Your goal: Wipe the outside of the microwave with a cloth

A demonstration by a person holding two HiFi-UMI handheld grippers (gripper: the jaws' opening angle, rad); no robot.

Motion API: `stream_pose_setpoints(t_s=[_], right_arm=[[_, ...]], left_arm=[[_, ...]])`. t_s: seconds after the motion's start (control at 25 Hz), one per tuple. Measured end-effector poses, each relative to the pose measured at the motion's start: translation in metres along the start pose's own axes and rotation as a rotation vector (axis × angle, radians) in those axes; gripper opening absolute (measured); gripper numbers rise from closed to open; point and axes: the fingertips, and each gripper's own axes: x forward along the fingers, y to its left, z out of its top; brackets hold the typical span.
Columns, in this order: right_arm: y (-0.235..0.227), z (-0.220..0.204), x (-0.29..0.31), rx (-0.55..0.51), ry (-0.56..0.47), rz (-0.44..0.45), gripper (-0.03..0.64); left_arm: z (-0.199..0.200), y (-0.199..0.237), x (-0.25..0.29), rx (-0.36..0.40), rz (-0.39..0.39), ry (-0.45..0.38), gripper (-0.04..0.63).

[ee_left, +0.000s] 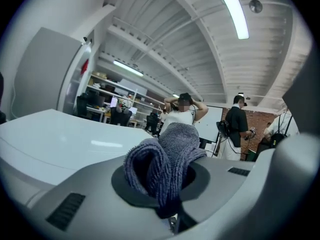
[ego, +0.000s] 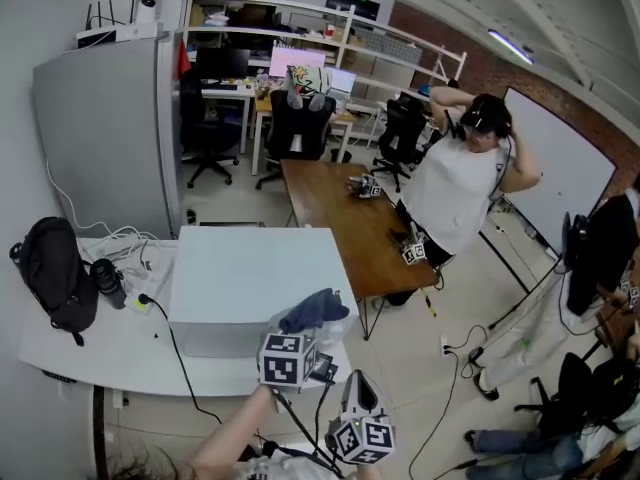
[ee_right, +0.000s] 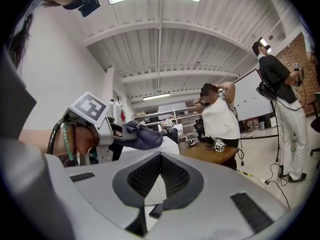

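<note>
Claws first: in the head view our left claw [ego: 304, 334] is pinching a bunched-up blue cloth [ego: 315, 310] right over the near right corner of the microwave [ego: 245, 273], and we can't tell if the cloth actually touches the top. Our right claw [ego: 357, 384] hangs lower beside it, off the microwave. From the left claw's own view, the jaws are clamped on just the bottom fold of the cloth, with the rest flopping loose above and the white microwave top off to the left. Our worry is that such a thin bite lets the cloth drag out once we press and swipe, or the hard jaw tips scrape the casing. From the right claw's view, the pads are pressed together on nothing, so nothing braces the microwave. A firm push could skid it along the table [ego: 60, 353] toward the black cable [ego: 170, 328].
</note>
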Motion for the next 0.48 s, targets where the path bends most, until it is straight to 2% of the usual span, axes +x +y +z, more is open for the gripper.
stream_pose_setpoints(t_s=[0.16, 0.32, 0.48], right_arm=[[0.017, -0.003, 0.018, 0.005, 0.010, 0.076, 0.020], [0.046, -0.007, 0.035, 0.007, 0.016, 0.174, 0.020], [0.070, -0.011, 0.043, 0.008, 0.029, 0.245, 0.020]], left_arm=[[0.006, 0.055, -0.042, -0.020, 0.137, -0.043, 0.052], [0.009, 0.117, -0.098, -0.014, 0.325, -0.088, 0.052], [0.006, 0.176, -0.160, -0.048, 0.529, -0.125, 0.052]])
